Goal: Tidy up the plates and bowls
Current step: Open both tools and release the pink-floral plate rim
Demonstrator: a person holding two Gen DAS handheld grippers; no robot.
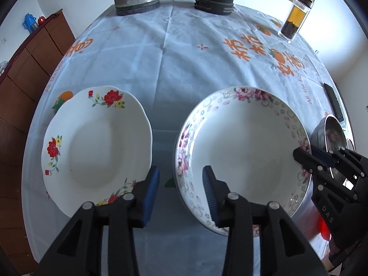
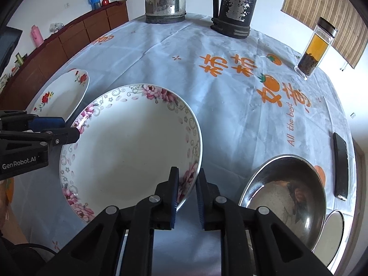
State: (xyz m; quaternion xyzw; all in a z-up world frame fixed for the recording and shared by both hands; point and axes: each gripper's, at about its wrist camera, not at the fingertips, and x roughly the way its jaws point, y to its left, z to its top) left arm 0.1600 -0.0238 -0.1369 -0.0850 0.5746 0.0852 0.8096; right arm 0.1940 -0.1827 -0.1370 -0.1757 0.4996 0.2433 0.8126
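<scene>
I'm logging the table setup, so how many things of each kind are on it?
Ceramic plates: 2, red-flowered plate and pink-flowered plate
Steel bowls: 1, steel bowl
Kettles and flasks: 2, steel kettle and black flask
Tea jars: 1, tea jar
Phones: 1, phone
Total: 7

Both tongs are built of matte black plastic linkage arms joined by round silver pivot screws. Ribbed blue pads are fitted on the inner faces of the fingers. White lettering "GenRobot.AI" is printed on the left tongs [image 2: 66,127] body; "DAS" is marked on the right tongs [image 1: 307,158] body.
</scene>
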